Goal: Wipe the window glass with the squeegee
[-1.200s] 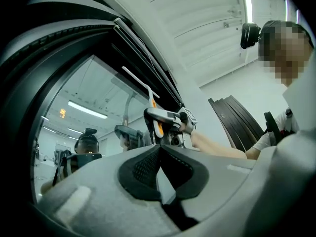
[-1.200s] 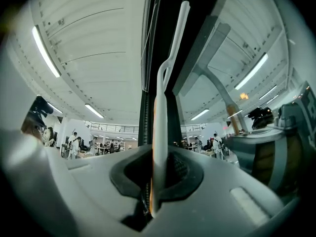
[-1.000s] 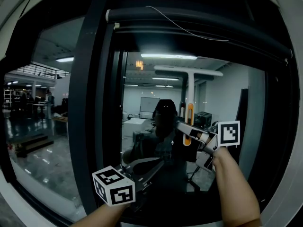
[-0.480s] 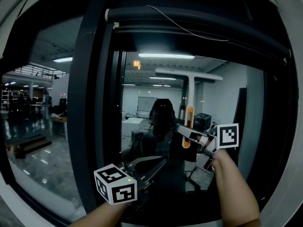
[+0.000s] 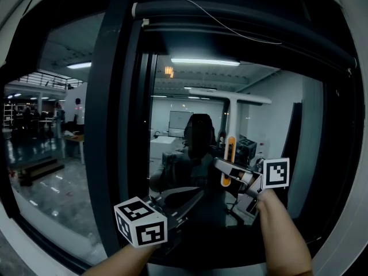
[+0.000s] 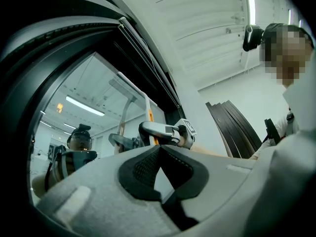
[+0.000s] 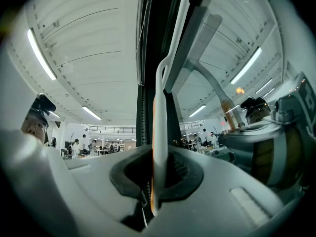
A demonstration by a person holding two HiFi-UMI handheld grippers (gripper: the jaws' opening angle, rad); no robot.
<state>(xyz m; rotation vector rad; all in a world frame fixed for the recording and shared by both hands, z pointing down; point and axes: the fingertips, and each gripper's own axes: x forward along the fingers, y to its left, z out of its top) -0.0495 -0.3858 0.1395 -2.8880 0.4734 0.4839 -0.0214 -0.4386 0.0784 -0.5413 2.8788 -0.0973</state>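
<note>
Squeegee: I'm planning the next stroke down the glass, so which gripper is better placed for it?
Right. The right gripper is shut on the squeegee handle, with the blade raised at the window glass. The left gripper is shut on nothing, lower down and off the tool.

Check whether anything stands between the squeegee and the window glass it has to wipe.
Nothing visible does. The right gripper is shut on the squeegee handle, with the blade up at the window glass. The left gripper, shut and empty, hangs lower left, clear of the blade.
</note>
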